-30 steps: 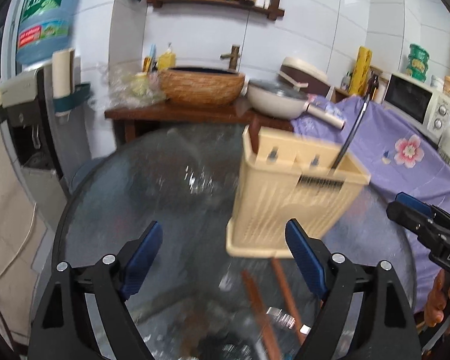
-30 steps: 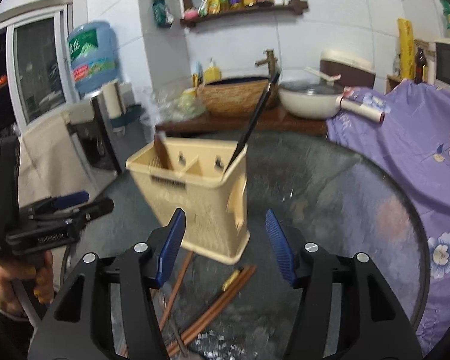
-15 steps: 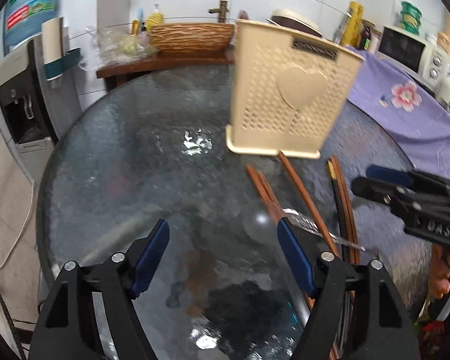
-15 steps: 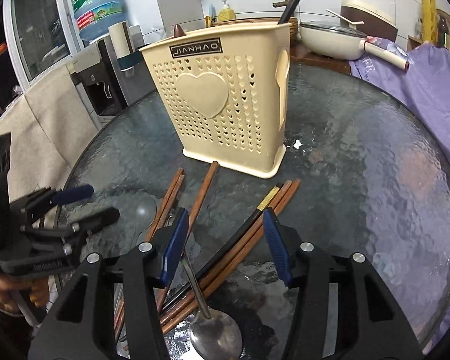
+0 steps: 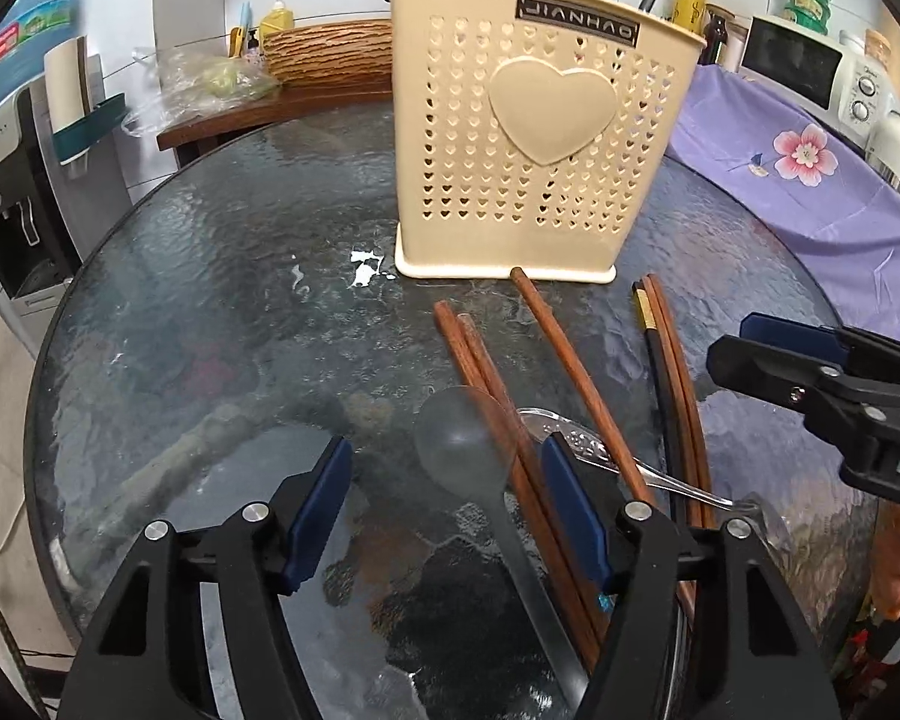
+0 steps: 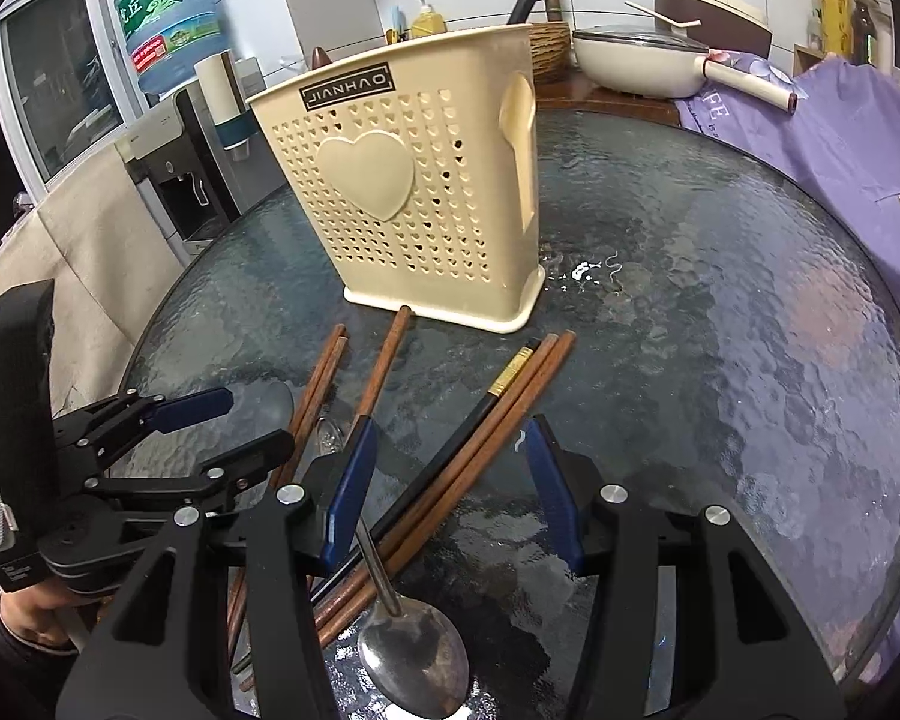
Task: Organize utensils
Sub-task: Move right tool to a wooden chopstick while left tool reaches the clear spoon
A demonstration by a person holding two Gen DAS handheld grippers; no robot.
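My left tool point(image 5: 444, 501) is closing over a translucent plastic spoon point(image 5: 465, 450), not gripping; right tool point(image 6: 447, 480) open over brown wooden chopsticks point(image 6: 480, 450) on round glass table point(image 6: 720, 330), beige perforated holder point(image 6: 414, 198) behind.

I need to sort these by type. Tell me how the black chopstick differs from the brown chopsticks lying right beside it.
The black chopstick is black with a gold band near its far end; the two brown chopsticks are plain reddish wood. In the right wrist view the brown chopsticks' ends reach slightly farther towards the cream holder than the black chopstick's end does. All three lie flat and side by side on the glass table, all outside the holder.
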